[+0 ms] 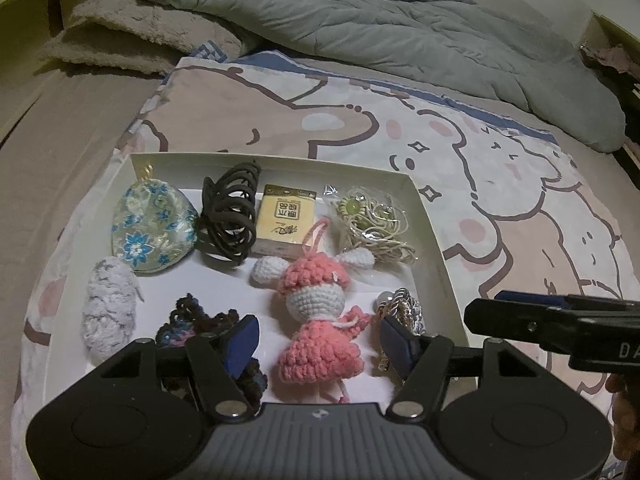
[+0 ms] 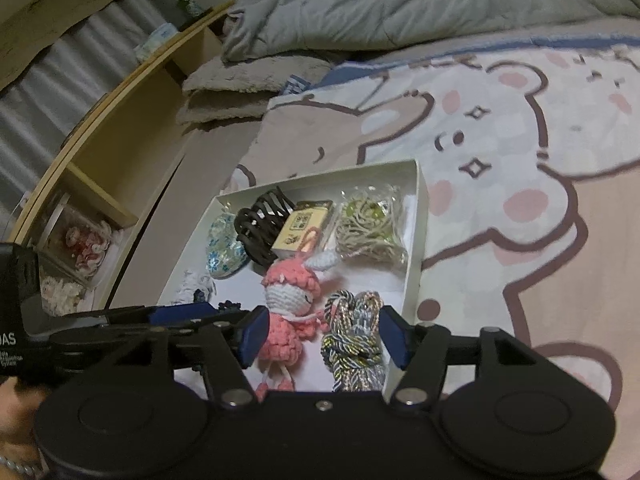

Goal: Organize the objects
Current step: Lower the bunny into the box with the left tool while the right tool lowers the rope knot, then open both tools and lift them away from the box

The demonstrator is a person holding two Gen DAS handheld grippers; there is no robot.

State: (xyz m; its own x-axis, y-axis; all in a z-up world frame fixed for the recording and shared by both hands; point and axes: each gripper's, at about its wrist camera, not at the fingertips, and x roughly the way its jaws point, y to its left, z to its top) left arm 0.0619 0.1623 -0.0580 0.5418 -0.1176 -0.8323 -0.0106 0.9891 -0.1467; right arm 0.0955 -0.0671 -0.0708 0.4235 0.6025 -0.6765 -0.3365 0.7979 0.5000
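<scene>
— Nearest the left wrist lens, the left gripper (image 1: 316, 342) is seen released, its blue pads either side of the pink crochet doll (image 1: 316, 312) without pressing on it. How would the doll be judged to handle?

— Light and soft, it would seem; yarn that gives under the pads and is not slippery. The skirt or the waist is judged the best place to be taken hold of, the thin loop at the head less so.

— And the right gripper (image 2: 324, 338)?

— Likewise released; nothing is clamped. Just right of the doll, the twisted metallic cord (image 2: 354, 340) lies between its pads, limp and likely to be snagged.

— Where is the doll kept?

— Inside the shallow white box (image 1: 432, 236), near its front edge. Behind the doll a small yellow carton (image 1: 286, 220) is seen, with black hair ties (image 1: 230, 216) left of that.

— And the surface?

— The box is set on a bear-print sheet (image 1: 520, 184), a soft, yielding bed; a grey quilt (image 1: 380, 20) is heaped well beyond the doll. Light is dim.
</scene>
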